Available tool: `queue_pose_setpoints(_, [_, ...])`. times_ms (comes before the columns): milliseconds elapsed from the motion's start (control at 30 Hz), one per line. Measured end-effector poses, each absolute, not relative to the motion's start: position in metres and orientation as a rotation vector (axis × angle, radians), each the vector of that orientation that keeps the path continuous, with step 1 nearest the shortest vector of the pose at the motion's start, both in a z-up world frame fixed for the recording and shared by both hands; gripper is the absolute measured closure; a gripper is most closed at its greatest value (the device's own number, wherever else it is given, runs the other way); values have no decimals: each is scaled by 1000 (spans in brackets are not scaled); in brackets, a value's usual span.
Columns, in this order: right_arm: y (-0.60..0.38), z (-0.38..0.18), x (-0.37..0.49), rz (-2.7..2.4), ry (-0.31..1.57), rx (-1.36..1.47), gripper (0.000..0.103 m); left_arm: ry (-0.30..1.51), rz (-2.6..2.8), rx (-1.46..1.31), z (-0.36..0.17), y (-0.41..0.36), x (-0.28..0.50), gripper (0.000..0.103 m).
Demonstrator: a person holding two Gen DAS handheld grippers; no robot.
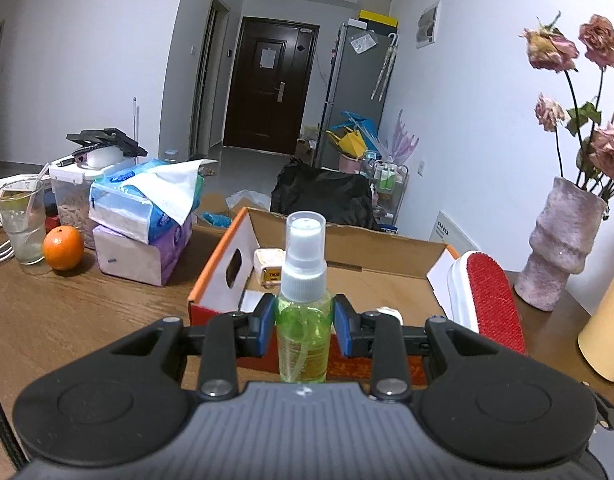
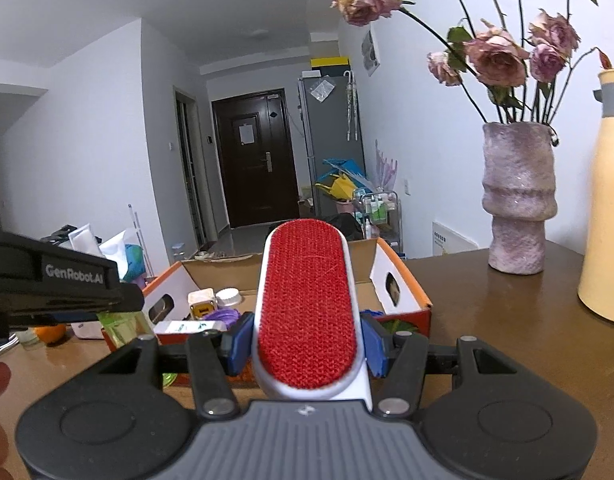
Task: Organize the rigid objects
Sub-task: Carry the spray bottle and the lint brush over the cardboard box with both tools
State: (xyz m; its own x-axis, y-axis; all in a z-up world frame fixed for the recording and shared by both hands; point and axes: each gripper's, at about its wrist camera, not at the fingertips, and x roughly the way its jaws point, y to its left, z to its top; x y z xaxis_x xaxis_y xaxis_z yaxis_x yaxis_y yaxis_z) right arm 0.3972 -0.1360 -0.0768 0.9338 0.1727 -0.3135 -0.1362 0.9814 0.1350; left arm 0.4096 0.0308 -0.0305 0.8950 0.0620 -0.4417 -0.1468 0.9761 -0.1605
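The left tool (image 1: 305, 330) is clamped on a green spray bottle (image 1: 303, 320), which stands upright between the blue pads (image 1: 267, 330). The right tool (image 2: 307, 346) is clamped on a red lint brush (image 2: 307, 308), which sticks out forward and tilts up. Both things are up in the air, just in front of the open cardboard box (image 1: 215, 280) on the brown bench (image 1: 67, 320). The box already holds a small charger (image 1: 269, 270), a white cap (image 2: 229, 298) and some other bits.

Here is what could go wrong, I think.

The two tools are very close, side by side. If both go for the box together, they could bump, and one thing could get knocked loose.

The bottle is smooth and round. It could slip or twist in the pads if it hits the box wall.

The brush is long. Its far end could catch on the box edge or a flap and push the whole box along the bench.

If the bottle is let go too high, it could fall on its side and hit the small things inside.

The vase (image 2: 517, 200) of dried roses and the tall yellow jug (image 2: 609, 200) stand near on the right. A wide swing of the right tool could tip them.
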Motion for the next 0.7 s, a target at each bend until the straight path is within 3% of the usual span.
queue_pose_setpoints(700, [-99,-69,461,172,303,90,48,407,113,-236,-19,59,471,71])
